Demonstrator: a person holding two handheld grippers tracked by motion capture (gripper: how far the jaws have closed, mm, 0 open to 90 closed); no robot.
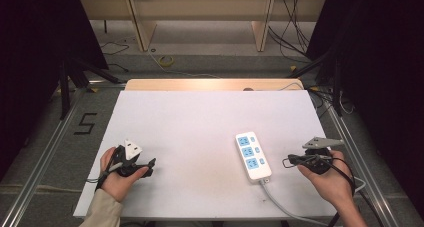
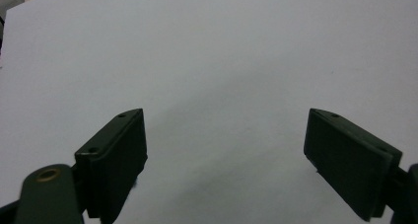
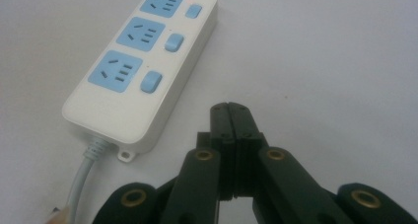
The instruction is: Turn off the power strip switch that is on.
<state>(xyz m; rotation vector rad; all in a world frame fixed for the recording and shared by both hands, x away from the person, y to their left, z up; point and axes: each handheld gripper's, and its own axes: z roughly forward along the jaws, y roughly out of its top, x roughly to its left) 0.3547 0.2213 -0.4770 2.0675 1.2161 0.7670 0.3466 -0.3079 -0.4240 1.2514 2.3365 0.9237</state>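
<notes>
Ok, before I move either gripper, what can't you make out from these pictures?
- Power strip cable: runs off the high view's bottom edge; its far end is unseen.
- Switches: on or off unreadable in the right gripper view.
- White object by the left gripper: too small to identify in the high view.

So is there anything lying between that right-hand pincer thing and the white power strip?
Nothing visible is in the way. The right gripper, jaws shut, sits just right of the power strip with bare white table between them. The strip's cord trails off toward the person's edge, clear of that gap.
</notes>
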